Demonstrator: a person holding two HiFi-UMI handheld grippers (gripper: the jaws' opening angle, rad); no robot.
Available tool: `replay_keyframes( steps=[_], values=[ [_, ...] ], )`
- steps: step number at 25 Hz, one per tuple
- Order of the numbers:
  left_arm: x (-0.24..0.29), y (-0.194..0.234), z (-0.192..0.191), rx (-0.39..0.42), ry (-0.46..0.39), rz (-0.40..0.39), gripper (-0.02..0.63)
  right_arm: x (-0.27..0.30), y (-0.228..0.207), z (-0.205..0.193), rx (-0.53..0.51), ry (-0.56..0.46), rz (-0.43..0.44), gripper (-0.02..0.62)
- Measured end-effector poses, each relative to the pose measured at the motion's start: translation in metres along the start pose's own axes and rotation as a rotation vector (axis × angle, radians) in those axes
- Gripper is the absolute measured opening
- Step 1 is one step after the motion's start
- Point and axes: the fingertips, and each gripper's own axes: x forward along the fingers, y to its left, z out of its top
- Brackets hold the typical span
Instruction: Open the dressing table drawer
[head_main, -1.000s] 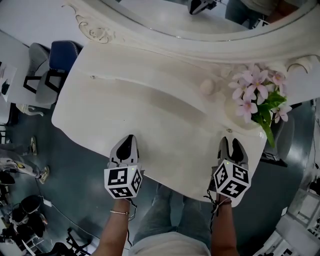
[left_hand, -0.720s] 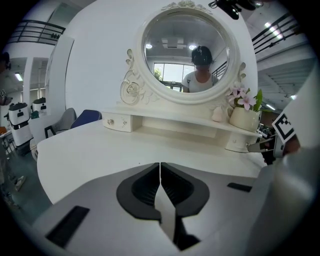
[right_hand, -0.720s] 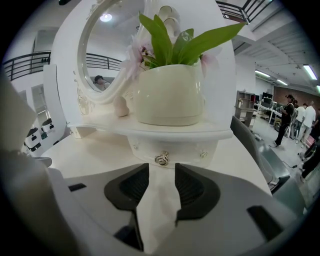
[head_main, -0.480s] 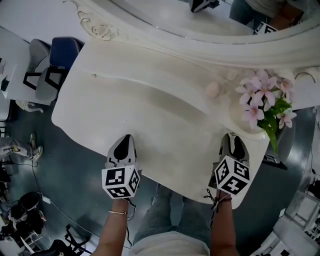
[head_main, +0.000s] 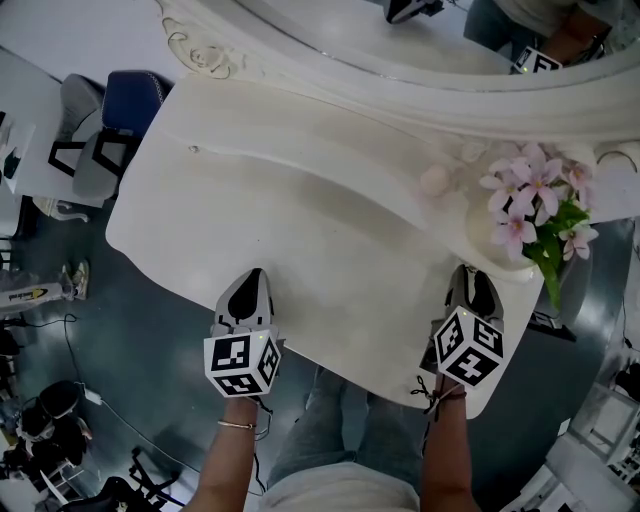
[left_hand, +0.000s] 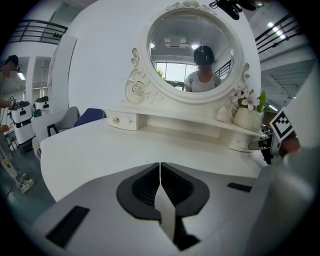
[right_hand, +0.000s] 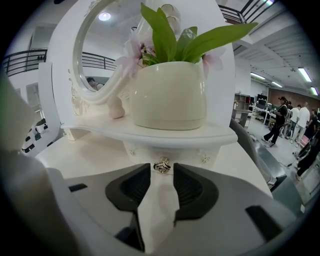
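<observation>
Your right gripper (right_hand: 162, 171), jaws apart and just closing, brackets the drawer knob (right_hand: 161, 165); your left gripper (left_hand: 160, 166) hovers shut over the worktop (left_hand: 90, 150).

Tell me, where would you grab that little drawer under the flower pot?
By the small metal knob on its front, coming straight from the front and pinching its sides. It's the only part that sticks out, and the shelf overhangs above.
</observation>
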Motion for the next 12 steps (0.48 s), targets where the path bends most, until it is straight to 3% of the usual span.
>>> replay_keyframes(
  steps=[12],
  values=[
    [0.0015,0.0005,0.0004,-0.005,0.0,-0.003,0.023,0.0018,-0.001,0.0019,0.002,-0.003,-0.029,0.115]
  ],
)
